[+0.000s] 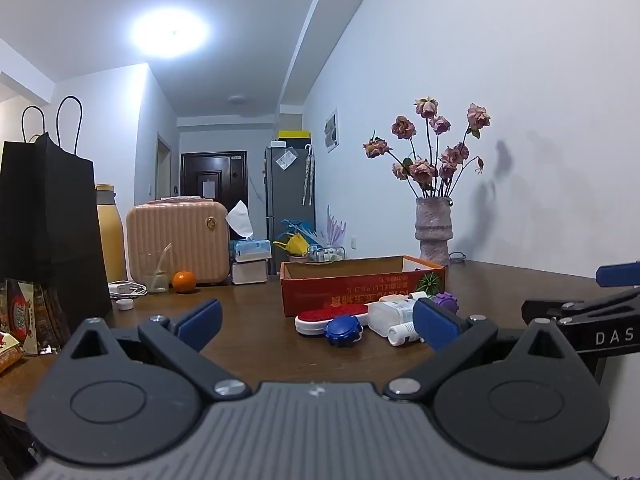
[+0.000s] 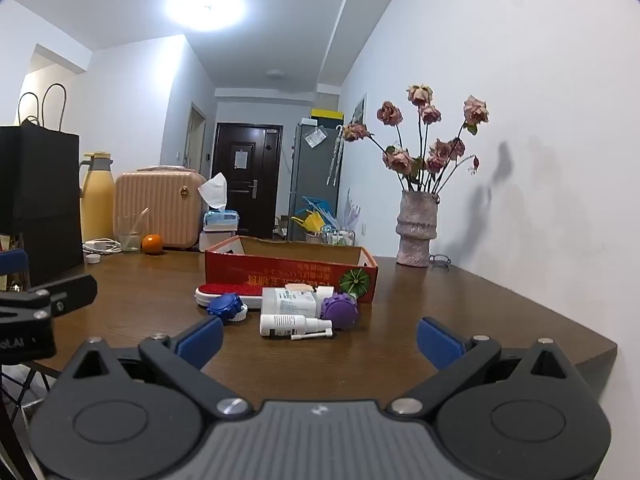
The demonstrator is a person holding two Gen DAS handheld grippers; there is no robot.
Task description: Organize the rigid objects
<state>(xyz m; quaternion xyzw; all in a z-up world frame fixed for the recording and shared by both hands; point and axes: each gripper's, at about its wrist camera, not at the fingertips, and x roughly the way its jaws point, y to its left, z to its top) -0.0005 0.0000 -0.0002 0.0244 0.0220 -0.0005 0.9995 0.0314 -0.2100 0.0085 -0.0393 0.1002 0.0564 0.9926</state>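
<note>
Both tongs are held low over a brown wooden table (image 2: 460,292) with nothing between their blue pads. The left gripper (image 1: 316,322) is seen spread wide and level; the right gripper (image 2: 320,336) is likewise spread wide and tipped slightly downward. A shallow red cardboard box (image 2: 288,272) stands open on the table, and the rigid objects are clustered just in front of its near wall: a red-and-white brush (image 2: 228,292) lying flat, a blue round case (image 2: 225,305) touching its near edge, a clear squat bottle (image 2: 290,301), a white spray bottle (image 2: 296,326) lying on its side nearest the right gripper, and a purple knobbed ball (image 2: 340,309). A vase of dried roses (image 2: 416,228) is seen behind the box, by the wall
</note>
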